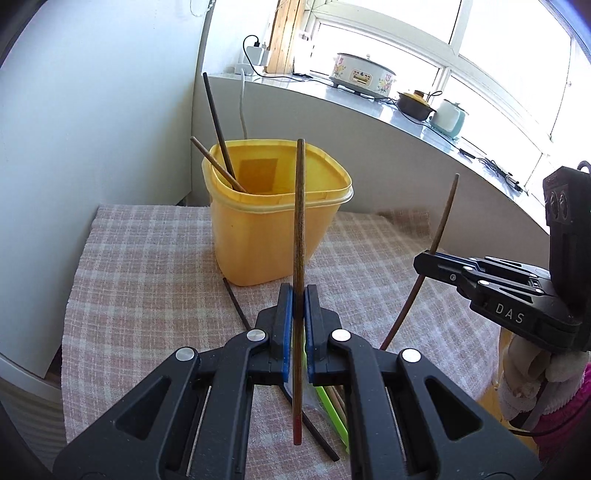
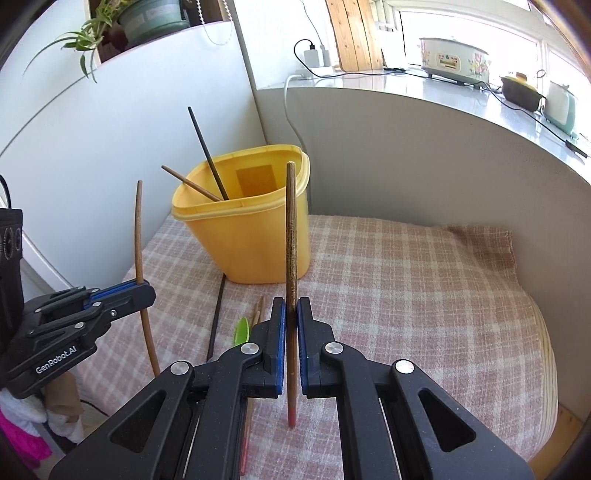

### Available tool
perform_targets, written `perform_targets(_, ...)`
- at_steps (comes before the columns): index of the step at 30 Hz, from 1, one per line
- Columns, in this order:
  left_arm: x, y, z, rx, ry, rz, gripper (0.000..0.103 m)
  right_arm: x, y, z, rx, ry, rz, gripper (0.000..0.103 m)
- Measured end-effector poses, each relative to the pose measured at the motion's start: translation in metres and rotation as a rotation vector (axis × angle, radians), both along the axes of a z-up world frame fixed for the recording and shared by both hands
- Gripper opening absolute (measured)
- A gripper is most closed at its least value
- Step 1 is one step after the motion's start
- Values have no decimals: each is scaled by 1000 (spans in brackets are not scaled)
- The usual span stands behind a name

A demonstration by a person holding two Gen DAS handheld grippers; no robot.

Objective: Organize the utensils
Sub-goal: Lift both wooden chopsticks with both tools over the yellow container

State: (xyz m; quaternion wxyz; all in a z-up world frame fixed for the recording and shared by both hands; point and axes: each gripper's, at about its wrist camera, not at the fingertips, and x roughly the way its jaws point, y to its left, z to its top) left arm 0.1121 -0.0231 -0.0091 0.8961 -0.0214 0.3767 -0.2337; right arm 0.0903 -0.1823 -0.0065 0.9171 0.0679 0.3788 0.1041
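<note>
A yellow plastic tub (image 1: 273, 214) stands on a checked cloth and holds two chopsticks, one black (image 1: 218, 122) and one brown (image 1: 216, 166). My left gripper (image 1: 298, 295) is shut on a brown chopstick (image 1: 299, 221) with a red end, held upright in front of the tub. My right gripper (image 2: 291, 306) is shut on another brown chopstick (image 2: 291, 236), also upright, in front of the tub (image 2: 251, 225). Each gripper shows in the other's view: the right (image 1: 432, 258), the left (image 2: 142, 286). A black chopstick (image 1: 236, 304), more brown ones and a green utensil (image 2: 242, 330) lie on the cloth.
The checked cloth (image 2: 406, 288) covers a small table set in a corner between a white wall and a grey counter wall (image 2: 424, 155). Cookers and cables sit on the windowsill counter (image 1: 364, 75). A potted plant (image 2: 140, 18) stands on a high ledge at left.
</note>
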Motion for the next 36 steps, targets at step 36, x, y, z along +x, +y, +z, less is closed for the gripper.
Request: perform_targets(36, 90, -4, 107, -162, -250, 80, 4, 21, -2, 127, -11, -346, 15, 5)
